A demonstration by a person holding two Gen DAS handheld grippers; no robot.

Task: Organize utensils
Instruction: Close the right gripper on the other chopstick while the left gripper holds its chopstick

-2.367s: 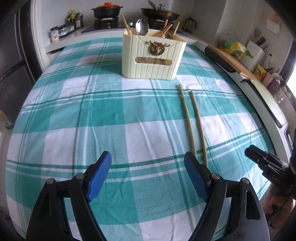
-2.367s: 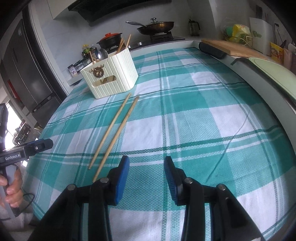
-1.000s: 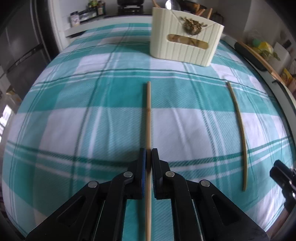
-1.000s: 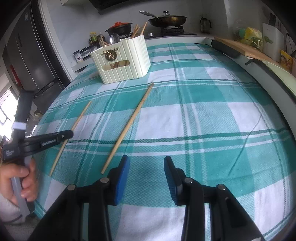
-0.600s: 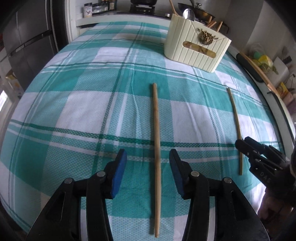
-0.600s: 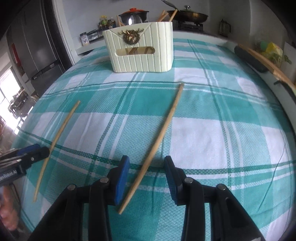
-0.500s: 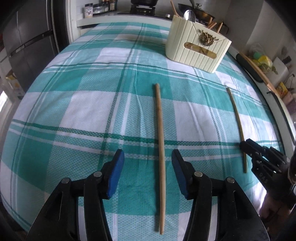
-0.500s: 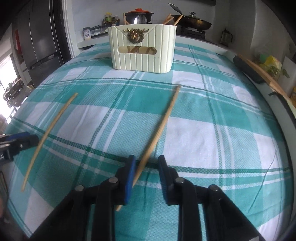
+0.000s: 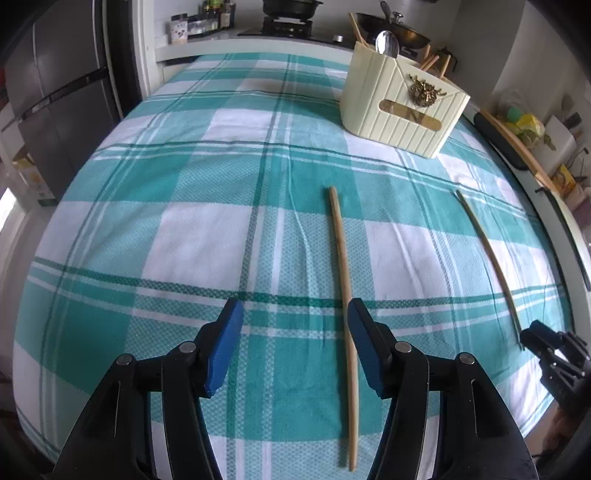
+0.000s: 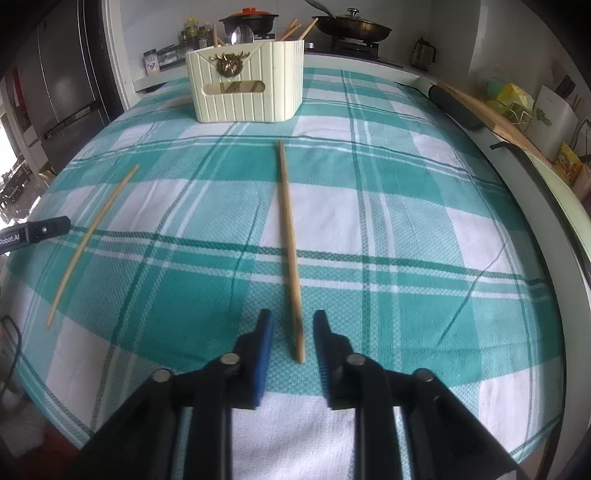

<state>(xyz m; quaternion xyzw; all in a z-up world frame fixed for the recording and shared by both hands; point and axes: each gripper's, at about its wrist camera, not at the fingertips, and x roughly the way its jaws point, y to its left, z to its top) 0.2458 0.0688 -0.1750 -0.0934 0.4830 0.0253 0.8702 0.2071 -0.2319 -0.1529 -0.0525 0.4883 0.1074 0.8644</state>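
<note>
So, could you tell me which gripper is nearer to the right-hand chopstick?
Right: the right gripper straddles the near end of the right-hand chopstick, jaws just opened, not gripping. The left gripper, jaws also just opened, straddles the other chopstick, further left.

The cream utensil holder [image 9: 400, 107] hides most of the spoon [image 9: 386, 42] and chopsticks standing in it; only their tops show. In the left wrist view the right gripper [image 9: 554, 354] is cut off by the right edge. In the right wrist view the left gripper [image 10: 35, 230] is cut by the left edge. The jars [image 10: 192, 35] beyond the table's far edge are too small to read.
</note>
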